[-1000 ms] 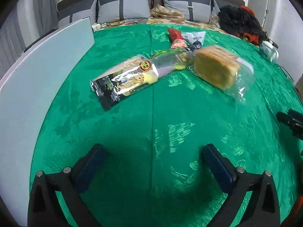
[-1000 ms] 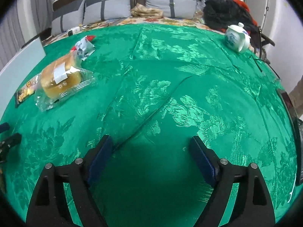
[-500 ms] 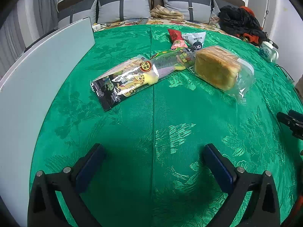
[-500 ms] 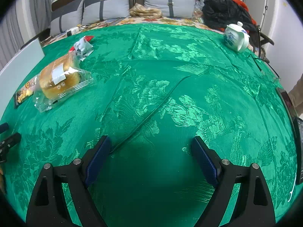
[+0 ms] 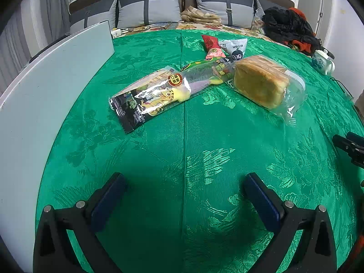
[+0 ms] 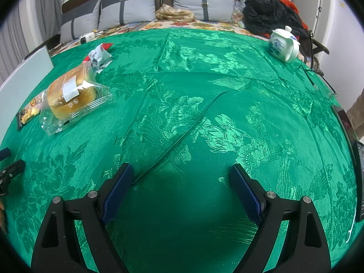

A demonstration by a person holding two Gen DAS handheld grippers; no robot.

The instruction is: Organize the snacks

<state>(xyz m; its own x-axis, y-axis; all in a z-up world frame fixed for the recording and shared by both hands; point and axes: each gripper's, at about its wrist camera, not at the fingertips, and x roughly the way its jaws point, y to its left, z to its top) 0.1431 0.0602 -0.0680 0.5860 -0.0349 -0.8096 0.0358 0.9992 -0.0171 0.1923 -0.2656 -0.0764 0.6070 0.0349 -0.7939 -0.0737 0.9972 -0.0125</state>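
Your bench (image 5: 204,159) is covered in a green patterned cloth, and its far edge meets a bed with grey pillows (image 5: 147,9). Along your left side stands a pale grey board (image 5: 45,86), upright and close to the snacks, so room is tight there. To the right the cloth lies open and bare across a wide stretch, up to a white and blue teapot (image 6: 283,45) near the far right edge. A long crease (image 6: 182,136) in the cloth runs diagonally up from beside your right gripper's left finger.

The snacks sit in one cluster ahead of your left gripper (image 5: 184,195). Nearest is a black and yellow cartoon packet (image 5: 150,100), lying flat and angled, ahead and slightly left of the gripper. Behind it a green packet (image 5: 202,70) lies partly under its neighbours. To the right is a bagged bread loaf (image 5: 261,82) in clear wrap, touching the green packet. Farther back lie a red packet (image 5: 211,45) and a white packet (image 5: 234,47), side by side.

From your right gripper (image 6: 182,186) the bread loaf lies well off to the far left, with the other snacks beside and behind it.

Both grippers are spread wide with nothing between their blue pads (image 5: 107,202), each held low over the cloth and pointing toward the bed. All snacks are well apart from both.
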